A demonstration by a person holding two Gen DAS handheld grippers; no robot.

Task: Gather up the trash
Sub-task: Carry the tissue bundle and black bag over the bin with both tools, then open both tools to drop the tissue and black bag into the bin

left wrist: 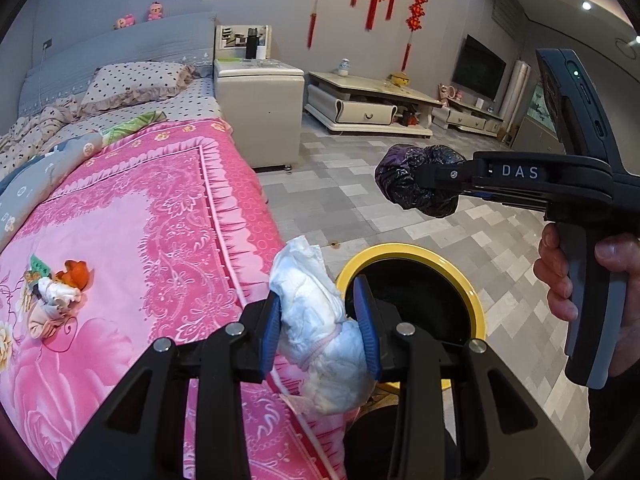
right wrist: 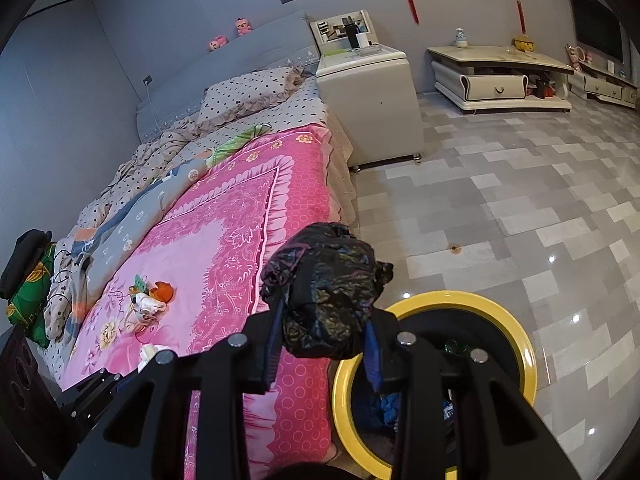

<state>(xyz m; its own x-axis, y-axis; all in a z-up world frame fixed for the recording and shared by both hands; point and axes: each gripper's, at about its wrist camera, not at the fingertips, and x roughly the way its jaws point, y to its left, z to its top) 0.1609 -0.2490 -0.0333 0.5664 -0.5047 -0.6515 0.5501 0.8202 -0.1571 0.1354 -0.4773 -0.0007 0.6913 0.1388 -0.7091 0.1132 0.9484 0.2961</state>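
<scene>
Both grippers loaded beside the yellow-rimmed bin (left wrist: pixel 478 300), at the bed's edge.

Bin contents mostly dark; right wrist view shows only blue and green scraps, unidentifiable, and its near rim is cut off by the tool body. Left gripper (left wrist: pixel 321 322) fingers clamp a crumpled white tissue wad (left wrist: pixel 320 332), over the bed edge, beside the bin. Right gripper (right wrist: pixel 324 330) fingers pinch a crinkled black plastic bag (right wrist: pixel 326 292), glossy, bunched, held above the floor near the bin. More litter (left wrist: pixel 60 286), orange and white, lies on the pink bedspread (left wrist: pixel 140 220); small, details unclear.

Pink floral blanket (left wrist: pixel 132 208); yellow-rimmed bin (right wrist: pixel 516 320), black inside; white wad (left wrist: pixel 320 320); black crumpled bag (right wrist: pixel 328 292); blue gripper pads (left wrist: pixel 364 312); polka-dot pillow (left wrist: pixel 132 80); grey checkered floor (right wrist: pixel 500 200).
</scene>
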